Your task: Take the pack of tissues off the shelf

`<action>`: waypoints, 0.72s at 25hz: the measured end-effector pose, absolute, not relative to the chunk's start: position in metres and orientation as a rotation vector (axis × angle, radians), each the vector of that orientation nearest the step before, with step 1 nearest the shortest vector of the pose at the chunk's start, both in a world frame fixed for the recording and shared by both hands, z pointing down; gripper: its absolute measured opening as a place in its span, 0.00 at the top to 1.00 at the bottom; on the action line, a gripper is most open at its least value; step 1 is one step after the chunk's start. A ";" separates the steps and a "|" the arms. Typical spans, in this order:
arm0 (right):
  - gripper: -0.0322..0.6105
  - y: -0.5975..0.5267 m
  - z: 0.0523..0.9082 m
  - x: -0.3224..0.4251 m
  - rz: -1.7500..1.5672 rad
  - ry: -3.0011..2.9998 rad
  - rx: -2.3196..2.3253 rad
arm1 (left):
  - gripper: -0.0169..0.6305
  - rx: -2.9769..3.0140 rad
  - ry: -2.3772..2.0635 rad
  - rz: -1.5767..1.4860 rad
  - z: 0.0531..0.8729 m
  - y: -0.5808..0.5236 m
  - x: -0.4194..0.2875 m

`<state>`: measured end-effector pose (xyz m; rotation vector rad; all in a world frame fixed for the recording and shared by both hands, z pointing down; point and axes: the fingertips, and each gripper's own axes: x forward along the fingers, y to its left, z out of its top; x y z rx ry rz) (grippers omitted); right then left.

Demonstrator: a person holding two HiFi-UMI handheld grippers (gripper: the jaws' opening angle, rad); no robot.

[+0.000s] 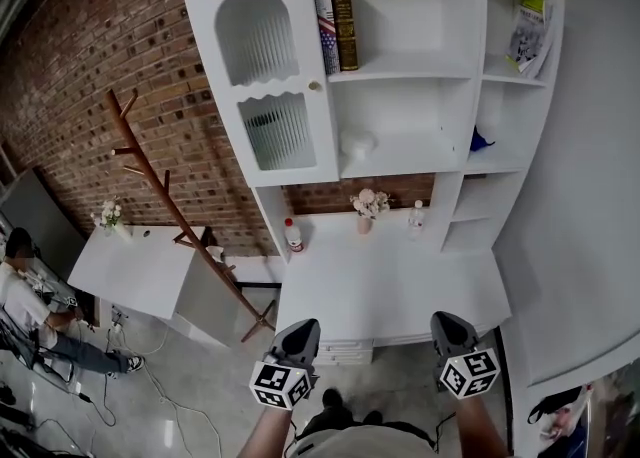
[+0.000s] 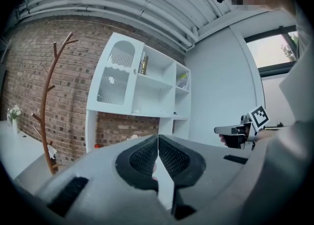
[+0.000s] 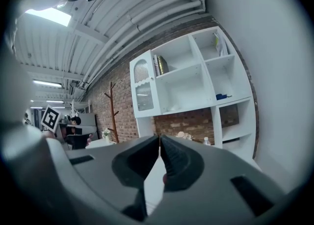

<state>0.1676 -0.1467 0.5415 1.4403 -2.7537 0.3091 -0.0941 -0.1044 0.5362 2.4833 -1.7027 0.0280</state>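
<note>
I see a white desk top (image 1: pixel 390 291) under a white shelf unit (image 1: pixel 455 66), set against a brick wall (image 1: pixel 120 36) on a grey floor (image 1: pixel 200 386). Two books (image 1: pixel 336 24), two bottles (image 1: pixel 293 236), one flower pot (image 1: pixel 368 208). The pack of tissues (image 1: pixel 357 143), apparently the white bundle, lies on the middle shelf. My left gripper (image 1: pixel 303 327) and right gripper (image 1: pixel 449 319), both closed on nothing, hang at the desk's near edge, well apart from the pack.

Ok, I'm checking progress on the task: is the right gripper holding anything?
No, the right gripper has its jaws closed together with nothing between them.
</note>
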 end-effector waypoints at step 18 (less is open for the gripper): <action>0.90 -0.218 0.530 0.147 0.282 -2.712 1.502 | 0.93 2.499 -1.667 -0.007 0.536 -0.183 -0.122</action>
